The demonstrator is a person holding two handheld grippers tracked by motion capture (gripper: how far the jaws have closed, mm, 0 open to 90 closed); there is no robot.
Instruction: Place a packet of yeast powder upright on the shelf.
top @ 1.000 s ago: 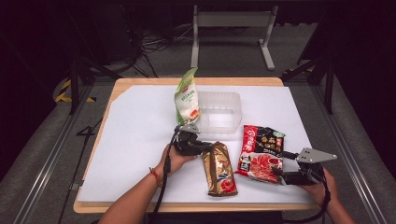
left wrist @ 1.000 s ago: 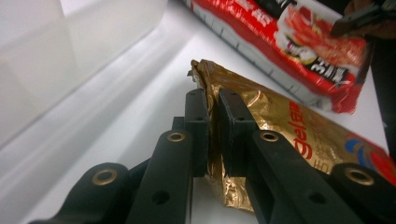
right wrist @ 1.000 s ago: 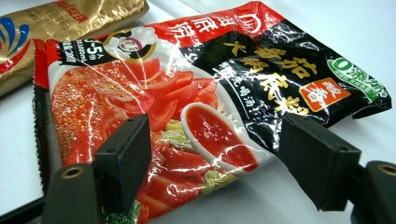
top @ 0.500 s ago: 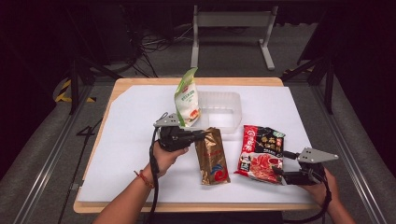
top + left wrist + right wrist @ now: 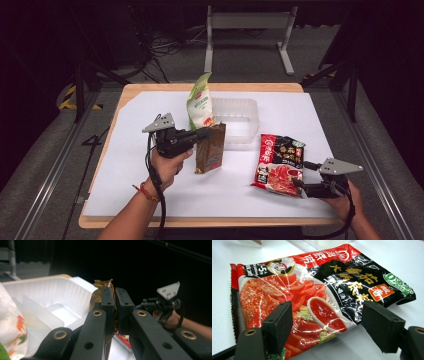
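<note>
**Brown packet lifted upright beside the tray**

Brown packet point(image 5: 210, 148) held upright above the white counter point(image 5: 125, 180), just in front of the clear plastic tray point(image 5: 240, 120). Pinched at its upper left edge by the fingers of the left gripper point(image 5: 204, 134), pressed tight together on the foil. Seen from the left gripper view as a crumpled golden edge point(image 5: 102, 285) standing up between the two black fingers point(image 5: 108, 305), almost no gap left. Lower end of the packet hanging near the counter; contact with the surface impossible to tell. Left hand point(image 5: 167, 167) wrapped around the gripper body, with the cable trailing down along the forearm.

Green and white bag point(image 5: 200, 105) standing upright just behind the left gripper, leaning at the left wall of the tray. Tray visible also in the left gripper view point(image 5: 50, 297), with inner dividers.

Red and black packet point(image 5: 280, 162) lying flat on the counter to the right, well apart from the brown packet. Right gripper point(image 5: 300, 185) low at the near right corner of this packet, fingers wide open and holding nothing. In the right gripper view, both pads point(image 5: 279, 322) standing at each side of the packet point(image 5: 319, 290), apart from it, not pressing.
</note>
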